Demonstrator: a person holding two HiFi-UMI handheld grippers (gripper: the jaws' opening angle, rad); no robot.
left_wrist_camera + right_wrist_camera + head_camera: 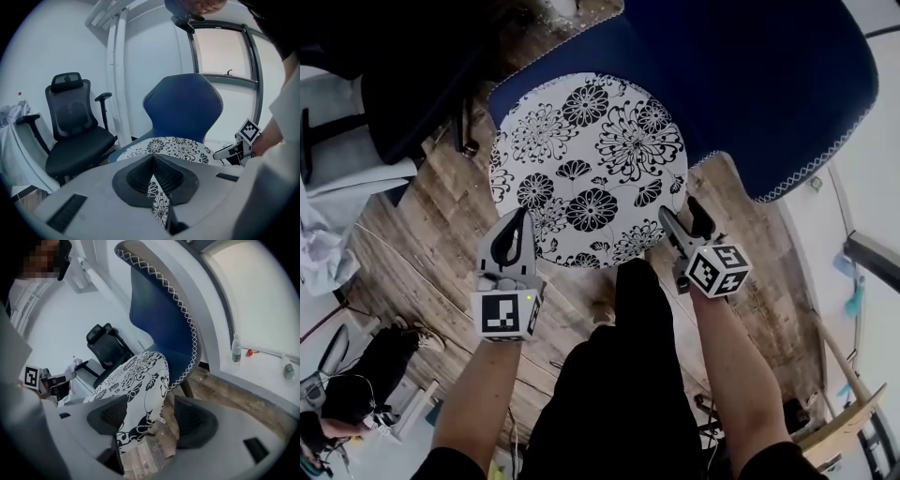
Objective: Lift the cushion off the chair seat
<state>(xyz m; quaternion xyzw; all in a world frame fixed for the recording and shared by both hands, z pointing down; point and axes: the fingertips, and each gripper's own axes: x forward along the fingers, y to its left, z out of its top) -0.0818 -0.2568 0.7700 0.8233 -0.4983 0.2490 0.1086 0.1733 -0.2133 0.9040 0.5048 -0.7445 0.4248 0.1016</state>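
The round cushion (pixel 586 159) is covered in white, printed with black flowers. The chair (pixel 750 84) is upholstered in deep blue and edged with white zigzag stitching. Black mesh is seen on the office chair (pixel 75 136). The floor (pixel 422 211) is laid in brown wooden planks. Black-and-white square markers are carried on the pale grey left gripper (pixel 520 223) and right gripper (pixel 681 217).

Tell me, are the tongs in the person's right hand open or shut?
Open. In the right gripper view the right tongs stand wide apart, with the rim of the floral cushion between them, not clamped.
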